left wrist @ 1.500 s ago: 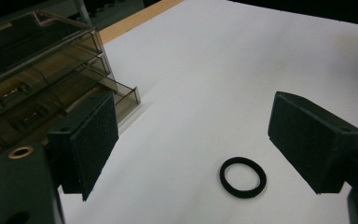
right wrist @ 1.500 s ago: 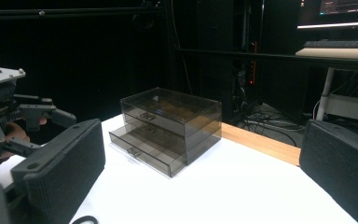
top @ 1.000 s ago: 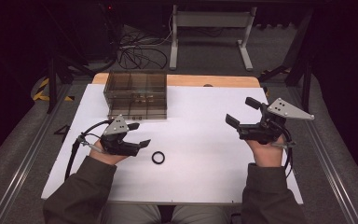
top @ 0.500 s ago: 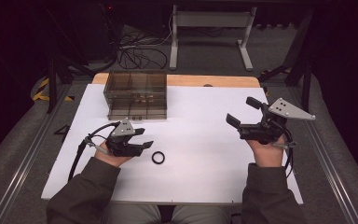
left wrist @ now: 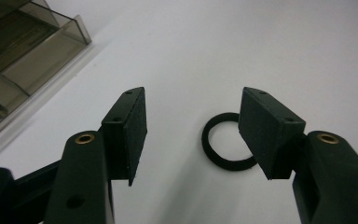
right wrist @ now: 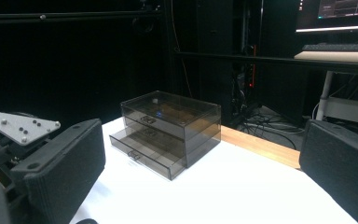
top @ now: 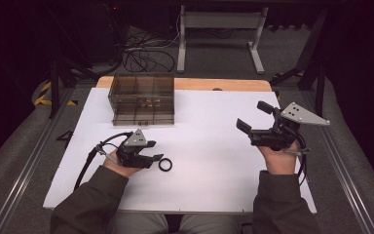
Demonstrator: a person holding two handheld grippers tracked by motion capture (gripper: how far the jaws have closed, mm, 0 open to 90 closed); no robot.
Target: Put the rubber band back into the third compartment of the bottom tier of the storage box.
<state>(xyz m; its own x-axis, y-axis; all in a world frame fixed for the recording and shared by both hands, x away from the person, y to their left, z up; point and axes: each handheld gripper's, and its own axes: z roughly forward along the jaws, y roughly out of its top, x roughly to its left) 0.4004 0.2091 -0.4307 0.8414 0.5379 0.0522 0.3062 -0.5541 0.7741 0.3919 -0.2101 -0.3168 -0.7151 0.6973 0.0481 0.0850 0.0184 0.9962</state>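
Note:
A small black rubber ring [top: 159, 165] lies flat on the white table top [top: 209, 146], front left of centre. My left gripper [top: 155, 158] sits low over the table just left of the ring, open, its tips almost at the ring. In the left gripper view the ring [left wrist: 227, 163] lies on the table ahead between the open jaws, its right side hidden behind the right jaw. My right gripper [top: 254, 116] is held above the table's right side, open and empty, pointing left towards a smoky clear drawer box [right wrist: 168, 130].
The drawer box [top: 141, 99] stands at the back left of the table, its bottom drawer slid slightly out. A wooden strip [top: 224, 84] runs along the far edge. Cables and a metal stand lie on the floor beyond.
My left gripper has slid right across the table, closing most of the gap to the ring. The right gripper has stayed where it was.

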